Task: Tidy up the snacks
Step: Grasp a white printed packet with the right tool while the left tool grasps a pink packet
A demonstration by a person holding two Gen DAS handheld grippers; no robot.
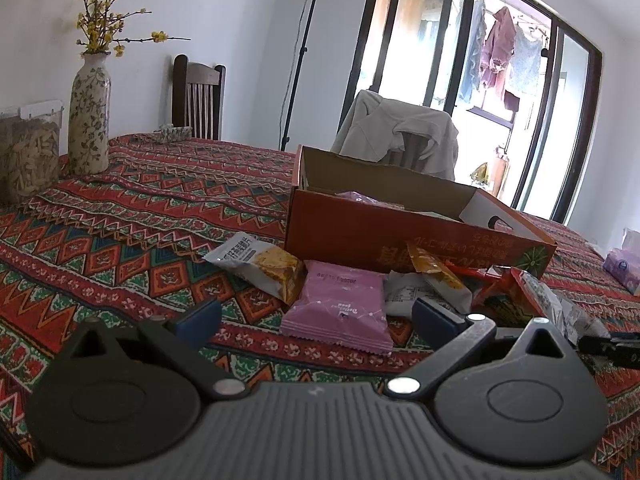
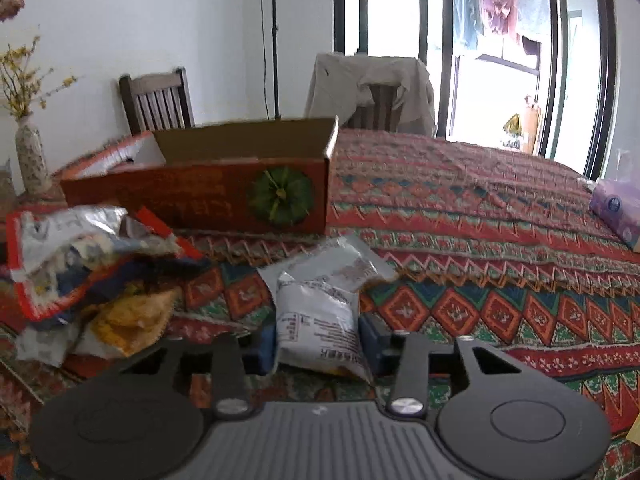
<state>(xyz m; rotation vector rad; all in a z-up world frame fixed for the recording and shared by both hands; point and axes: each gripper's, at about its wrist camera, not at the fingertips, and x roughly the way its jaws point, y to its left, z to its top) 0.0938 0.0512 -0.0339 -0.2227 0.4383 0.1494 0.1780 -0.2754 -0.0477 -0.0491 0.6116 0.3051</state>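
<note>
**Snacks scattered before an open box**

A desk (image 1: 140,200) under a red patterned cloth carries an open orange cardboard box (image 1: 360,232), with a pink packet visible inside it. Loose snack packets lie on the cloth just in front of the box: a pink packet (image 1: 340,306), a white-and-yellow chip packet (image 1: 260,264) and a crumpled red-edged pile (image 2: 72,256). The right gripper (image 2: 318,342) has its jaws closed on a white snack packet (image 2: 316,320). The left gripper (image 1: 316,318) hovers with jaws spread wide, empty, near the pink packet.
</note>
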